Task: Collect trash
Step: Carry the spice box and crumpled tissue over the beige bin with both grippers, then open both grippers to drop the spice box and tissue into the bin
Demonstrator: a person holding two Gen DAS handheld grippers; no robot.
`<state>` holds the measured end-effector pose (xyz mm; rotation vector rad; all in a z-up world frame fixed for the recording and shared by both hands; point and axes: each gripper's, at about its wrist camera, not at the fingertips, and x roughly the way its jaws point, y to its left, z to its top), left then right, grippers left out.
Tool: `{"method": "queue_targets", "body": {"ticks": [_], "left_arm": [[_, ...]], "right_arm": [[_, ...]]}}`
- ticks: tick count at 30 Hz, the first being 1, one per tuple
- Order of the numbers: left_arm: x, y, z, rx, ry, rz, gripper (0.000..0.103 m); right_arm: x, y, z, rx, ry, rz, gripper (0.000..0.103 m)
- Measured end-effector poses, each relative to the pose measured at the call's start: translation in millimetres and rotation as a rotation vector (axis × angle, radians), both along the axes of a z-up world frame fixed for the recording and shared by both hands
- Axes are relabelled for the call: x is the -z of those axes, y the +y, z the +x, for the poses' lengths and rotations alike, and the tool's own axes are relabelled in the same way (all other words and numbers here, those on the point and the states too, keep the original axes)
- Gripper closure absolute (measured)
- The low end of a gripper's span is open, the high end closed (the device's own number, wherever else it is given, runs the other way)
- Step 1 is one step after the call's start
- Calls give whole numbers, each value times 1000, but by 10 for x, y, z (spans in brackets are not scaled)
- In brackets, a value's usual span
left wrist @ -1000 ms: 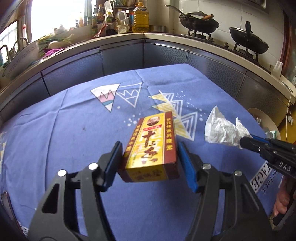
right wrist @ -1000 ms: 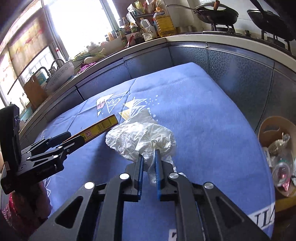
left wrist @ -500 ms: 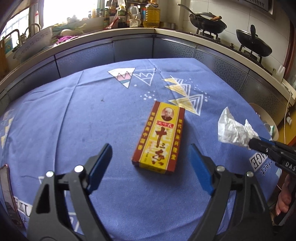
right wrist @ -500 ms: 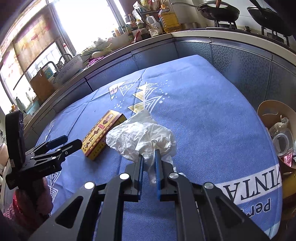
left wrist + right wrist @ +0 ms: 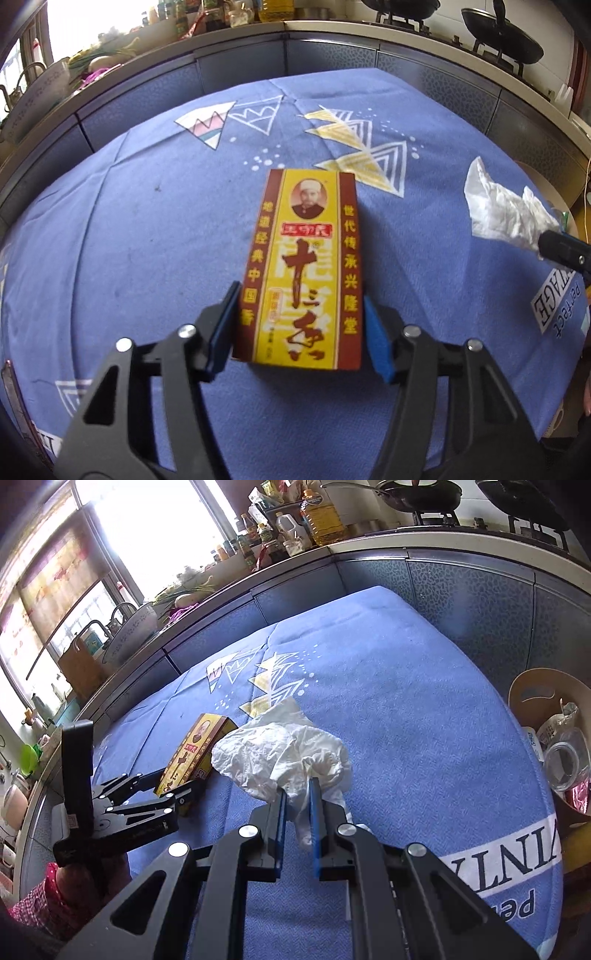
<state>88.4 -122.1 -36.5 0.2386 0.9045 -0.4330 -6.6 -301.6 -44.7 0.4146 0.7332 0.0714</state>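
While claws (image 5: pixel 299 325) close, bin (image 5: pixel 535 686) beyond tablecloth (image 5: pixel 406 701).

Box (image 5: pixel 301 273): printed card, slight sheen, red and yellow
Wad (image 5: pixel 284 753): thin white crinkled plastic or paper, cannot tell which
Tablecloth (image 5: pixel 147 240): blue woven cloth, matt, printed
Left gripper (image 5: pixel 297 332): matt black plastic, blue pads (image 5: pixel 376 341), bright metal screws
Bin (image 5: pixel 532 686): tan, matt, card-like
Cabinet fronts (image 5: pixel 461 590): grey, textured

The left hand-held gripper (image 5: pixel 299 328), its jaws just having closed in, brackets the near end of a yellow-and-red box (image 5: pixel 304 269) lying on the blue-clothed bench (image 5: pixel 147 240), with crumpled white paper (image 5: pixel 502 210) at right.
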Motion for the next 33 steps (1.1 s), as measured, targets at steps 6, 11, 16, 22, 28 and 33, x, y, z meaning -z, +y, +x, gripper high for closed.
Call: {"method": "queue_targets", "body": {"ticks": [6,11,16,22,28,33], "left_arm": [[-468,-314,-54,79,-67,-63,44],[-783,-976,-83,211,-101,-109,44],[-879,-1789,-181,367,-110,-139,44],[-734,-2684,-213,504,-15,-161,44],[-424,-3319,-277,580,68,-114,44],[-187,-3647,-295,620,90,-47,44]], "right_arm": [[-95,-350,-106,74,-49,23,91],[-216,-810,-321,187,-93,10,91],[-258,-1408,-635,333,-106,-14,91],[-168,-2033,-921,475,-79,-34,91],[77,-2373,-1032,532,-26,-52,91],[218,-2489,-911,531,6,-76,91]]}}
